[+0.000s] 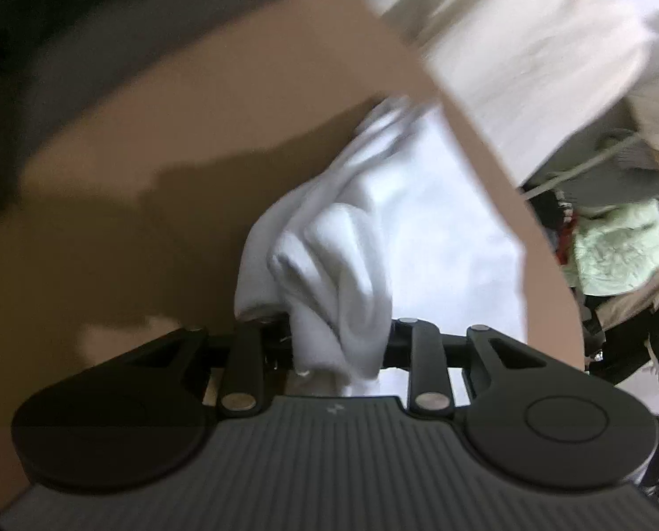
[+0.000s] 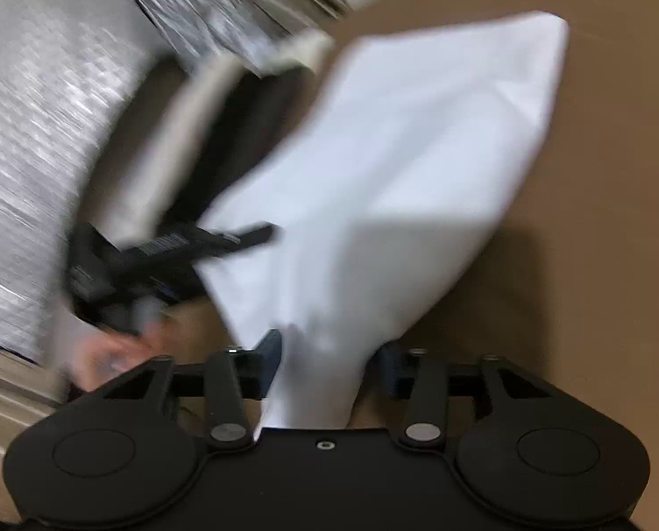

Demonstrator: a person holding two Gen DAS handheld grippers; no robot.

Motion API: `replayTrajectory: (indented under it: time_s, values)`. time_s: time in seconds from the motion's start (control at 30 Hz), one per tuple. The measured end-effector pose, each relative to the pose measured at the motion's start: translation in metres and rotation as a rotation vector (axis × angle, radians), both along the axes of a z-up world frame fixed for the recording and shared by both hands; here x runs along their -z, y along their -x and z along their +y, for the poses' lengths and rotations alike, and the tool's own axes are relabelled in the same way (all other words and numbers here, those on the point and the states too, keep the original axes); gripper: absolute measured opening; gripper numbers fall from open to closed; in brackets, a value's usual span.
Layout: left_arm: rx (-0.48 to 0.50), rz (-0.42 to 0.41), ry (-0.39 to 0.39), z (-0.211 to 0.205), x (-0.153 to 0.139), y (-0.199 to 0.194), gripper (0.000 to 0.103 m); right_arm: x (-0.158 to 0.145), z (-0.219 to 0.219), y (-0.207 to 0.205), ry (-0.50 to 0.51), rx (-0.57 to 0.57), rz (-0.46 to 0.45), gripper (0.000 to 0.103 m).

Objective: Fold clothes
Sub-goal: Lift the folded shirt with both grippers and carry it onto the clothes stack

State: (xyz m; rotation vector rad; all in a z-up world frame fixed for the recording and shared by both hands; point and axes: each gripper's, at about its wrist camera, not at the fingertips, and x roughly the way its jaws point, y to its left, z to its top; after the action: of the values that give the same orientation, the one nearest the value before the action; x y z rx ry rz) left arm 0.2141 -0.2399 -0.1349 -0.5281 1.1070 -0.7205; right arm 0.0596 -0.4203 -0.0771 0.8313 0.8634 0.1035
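Left wrist view: a white cloth (image 1: 373, 230) is bunched up between the jaws of the left gripper (image 1: 338, 345). The jaws are closed tight on a thick fold of it. From the jaws the cloth goes up and away, spreading out flat over the brown desk (image 1: 174, 155). The picture is blurry. To the right of the jaws, past the edge of the desk, there is a pile of other clothes (image 1: 617, 256), with a pale green one on top. Far ahead of the jaws, a cream-white fabric (image 1: 506, 35) fills the top of the picture.

In the right wrist view, the right gripper (image 2: 325, 367) also has its jaws pressed on the white cloth (image 2: 395, 168). A narrow part of the cloth sits between them and runs down toward the camera. Ahead of the jaws the cloth opens wide and hangs up off the brown desk (image 2: 595, 221), with a dark shadow under it. To the left of the jaws is the other black gripper (image 2: 174, 256), touching the cloth's edge. A blurry hand (image 2: 108, 354) is just below it. Farther left is a shiny silver sheet (image 2: 32, 155).
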Motion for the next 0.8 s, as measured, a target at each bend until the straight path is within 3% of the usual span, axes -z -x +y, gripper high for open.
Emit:
replayTrajectory:
  time_s: [0.03, 0.1, 0.2, 0.3, 0.4, 0.5, 0.53, 0.57, 0.6, 0.67, 0.8]
  values:
    - [-0.005, 0.027, 0.014, 0.002, 0.004, -0.002, 0.030, 0.004, -0.009, 0.005, 0.004, 0.031, 0.009, 0.052]
    - [-0.015, 0.081, 0.042, 0.007, 0.013, -0.007, 0.032, 0.011, -0.026, 0.015, 0.012, 0.093, 0.025, 0.066]
    - [-0.030, 0.162, 0.085, 0.013, 0.027, -0.014, 0.041, 0.008, -0.071, 0.036, -0.006, 0.266, -0.054, 0.067]
    - [-0.044, 0.244, 0.127, 0.020, 0.040, -0.022, 0.036, 0.015, -0.113, 0.019, 0.003, 0.332, -0.059, 0.067]
    - [0.027, 0.100, 0.034, 0.001, 0.028, -0.016, 0.032, 0.036, -0.138, -0.016, -0.071, 0.344, -0.061, 0.078]
    - [0.064, 0.008, -0.025, -0.007, 0.018, -0.010, 0.031, 0.040, -0.136, -0.049, -0.012, 0.297, -0.115, 0.080]
    - [0.067, -0.008, -0.032, -0.008, 0.016, -0.009, 0.029, 0.036, -0.133, -0.058, 0.049, 0.287, -0.128, 0.067]
    - [0.072, -0.027, -0.039, -0.011, 0.015, -0.009, 0.027, 0.032, -0.126, -0.065, 0.110, 0.265, -0.128, 0.038]
    - [0.083, -0.048, -0.049, -0.012, 0.013, -0.007, 0.026, 0.028, -0.119, -0.071, 0.171, 0.244, -0.127, 0.030]
    - [0.100, -0.082, -0.060, -0.014, 0.007, -0.003, 0.026, 0.013, -0.110, -0.061, 0.258, 0.254, -0.152, 0.021]
    - [0.105, -0.087, 0.013, -0.003, -0.005, 0.001, 0.026, -0.035, -0.090, -0.052, 0.389, 0.238, -0.222, 0.019]
